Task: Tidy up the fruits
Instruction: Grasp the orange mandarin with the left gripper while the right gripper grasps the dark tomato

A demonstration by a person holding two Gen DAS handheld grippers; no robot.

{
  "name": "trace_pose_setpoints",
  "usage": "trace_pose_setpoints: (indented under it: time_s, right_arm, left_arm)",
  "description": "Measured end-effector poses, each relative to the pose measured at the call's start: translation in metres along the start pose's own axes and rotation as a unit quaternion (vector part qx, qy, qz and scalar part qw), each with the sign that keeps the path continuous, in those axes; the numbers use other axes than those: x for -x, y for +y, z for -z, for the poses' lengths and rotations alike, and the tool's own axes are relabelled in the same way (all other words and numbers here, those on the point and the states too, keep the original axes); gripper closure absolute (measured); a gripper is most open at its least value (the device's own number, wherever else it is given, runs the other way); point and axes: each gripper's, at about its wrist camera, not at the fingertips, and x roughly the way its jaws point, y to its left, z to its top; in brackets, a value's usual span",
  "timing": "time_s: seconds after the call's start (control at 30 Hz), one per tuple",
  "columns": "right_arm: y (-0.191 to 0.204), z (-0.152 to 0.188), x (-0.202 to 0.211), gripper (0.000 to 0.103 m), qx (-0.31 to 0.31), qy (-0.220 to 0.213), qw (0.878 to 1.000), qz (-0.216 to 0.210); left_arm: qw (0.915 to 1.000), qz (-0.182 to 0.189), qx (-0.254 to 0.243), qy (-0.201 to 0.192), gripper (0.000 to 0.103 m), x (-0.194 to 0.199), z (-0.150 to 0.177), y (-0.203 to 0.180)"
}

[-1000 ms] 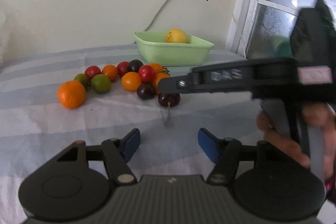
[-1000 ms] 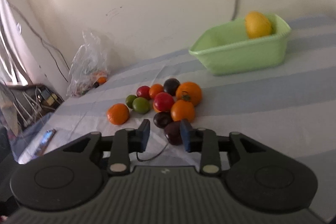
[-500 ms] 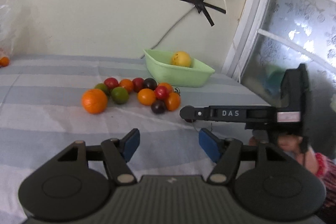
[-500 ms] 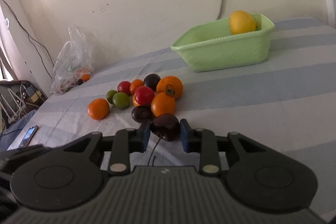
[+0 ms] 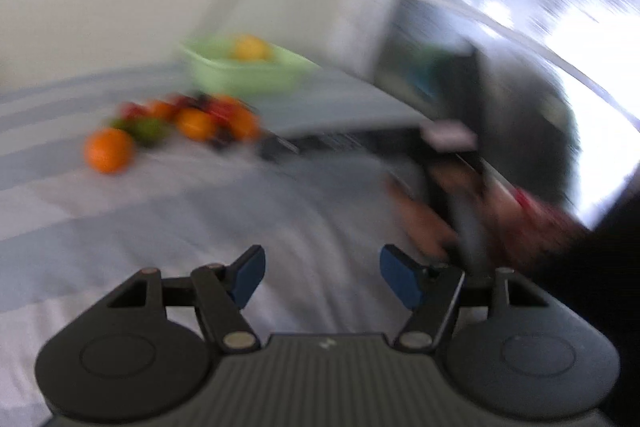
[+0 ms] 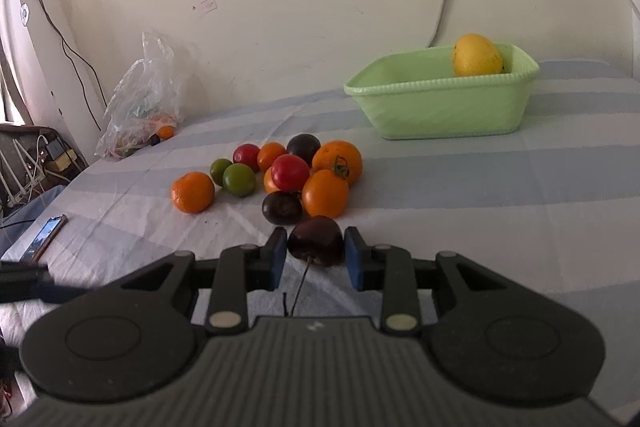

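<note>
Gripping dark plum [image 6: 316, 241], right gripper [image 6: 316, 255] clamps it just in front of fruit pile [image 6: 288, 175], jaws just eased slightly. Left gripper [image 5: 320, 277] apart, empty. Green tub [image 6: 440, 103] beyond pile. Risk: loose squeeze, round plum slipping during carry.

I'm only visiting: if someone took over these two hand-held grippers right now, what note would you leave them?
Left gripper: open, empty, above the cloth.
Right gripper: closed on a dark fruit; its jaws have just eased open slightly, fruit between the pads.
Bin: holds one yellow fruit.
Pile: on the cloth, outside the bin.
Left to do: probably bin the dark fruit, then the pile.
</note>
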Motion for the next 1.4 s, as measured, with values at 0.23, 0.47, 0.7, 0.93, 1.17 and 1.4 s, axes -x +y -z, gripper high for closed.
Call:
trace_pose_setpoints:
  time_s: [0.23,0.47,0.7,0.93,1.17,1.4]
  right_arm:
    - [-0.002,0.001,0.002,0.068,-0.004,-0.001,1.0,-0.007]
    - [0.007,0.003,0.004,0.068,0.023,-0.012,1.0,-0.002]
    - [0.007,0.004,0.008,0.068,0.021,-0.028,0.999,-0.009]
    - [0.008,0.005,0.012,0.068,0.02,-0.043,0.999,-0.017]
    - [0.008,0.006,0.018,0.063,0.025,-0.066,0.997,-0.019]
    - [0.01,0.006,0.015,0.064,0.032,-0.061,0.998,-0.012]
  left_arm:
    - [0.976,0.146,0.097,0.13,0.046,-0.013,-0.012,0.026]
    - [0.9217,0.168,0.26,0.234,0.046,-0.043,-0.016,0.042]
    - [0.9237,0.071,0.253,0.279,0.047,-0.044,-0.012,0.027]
    - [0.9435,-0.016,0.161,0.289,0.058,-0.049,-0.019,-0.016]
    - [0.9571,-0.038,0.123,0.259,0.068,-0.058,-0.018,-0.048]
    - [0.975,-0.085,0.101,0.179,0.068,-0.041,-0.033,-0.025]
